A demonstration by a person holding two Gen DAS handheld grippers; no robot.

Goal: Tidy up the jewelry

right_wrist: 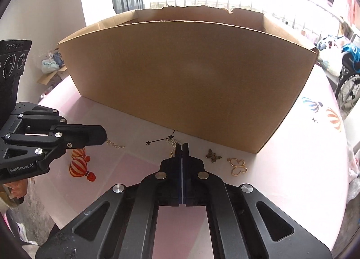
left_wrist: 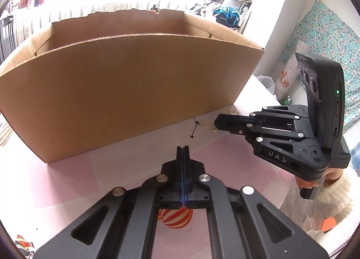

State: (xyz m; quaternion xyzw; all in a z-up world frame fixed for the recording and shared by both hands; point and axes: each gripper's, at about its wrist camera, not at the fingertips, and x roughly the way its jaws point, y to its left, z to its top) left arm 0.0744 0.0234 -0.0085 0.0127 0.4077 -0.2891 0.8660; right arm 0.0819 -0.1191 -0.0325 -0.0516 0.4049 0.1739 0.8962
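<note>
A large cardboard box (right_wrist: 191, 83) stands on a pink tablecloth (right_wrist: 281, 180). In front of it lies a gold chain (right_wrist: 171, 141) beside a thin black bar with stars (right_wrist: 157, 140). My right gripper (right_wrist: 182, 145) is shut, and the chain's near end disappears at its tips, with a gold ring (right_wrist: 172, 152) just beside them. In the left wrist view the right gripper (left_wrist: 217, 122) touches down on that chain (left_wrist: 203, 123). My left gripper (left_wrist: 182, 147) is shut with nothing visible between its fingers; in the right wrist view it (right_wrist: 104, 135) hovers left, near a second gold chain (right_wrist: 115, 145).
A dark butterfly charm (right_wrist: 213, 155) and a gold outline butterfly (right_wrist: 237, 166) lie right of the right gripper. The cloth carries striped balloon prints (right_wrist: 77, 166). The table's round edge falls away at the right, beyond it bags and a wheelchair (right_wrist: 347, 87).
</note>
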